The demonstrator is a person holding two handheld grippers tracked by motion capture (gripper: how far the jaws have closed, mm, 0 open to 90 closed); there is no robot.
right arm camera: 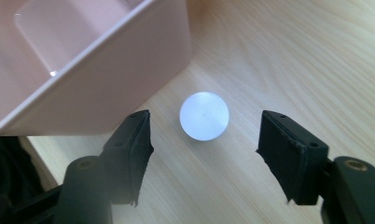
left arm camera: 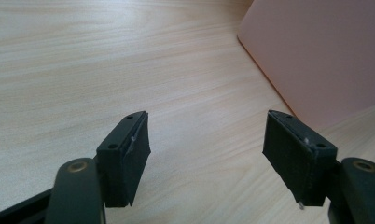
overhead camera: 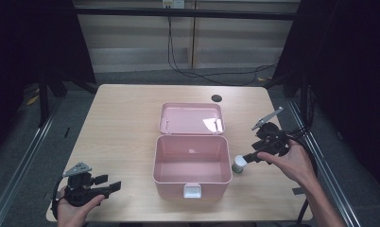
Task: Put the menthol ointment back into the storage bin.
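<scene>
We held the right gripper wide open above a small white-capped bottle, which stood at the frame's centre just right of the open pink box, untouched between the jaws. The left gripper, low in its frame, also gaped, holding nothing over the bare table

The table is pale wood-grain laminate with a smooth, faintly satin finish. At frame centre, the pink box is smooth glossy plastic; the small bottle beside it carries a white, matt-looking plastic cap. Each tool's pads are black, matt and rough-edged.
</scene>
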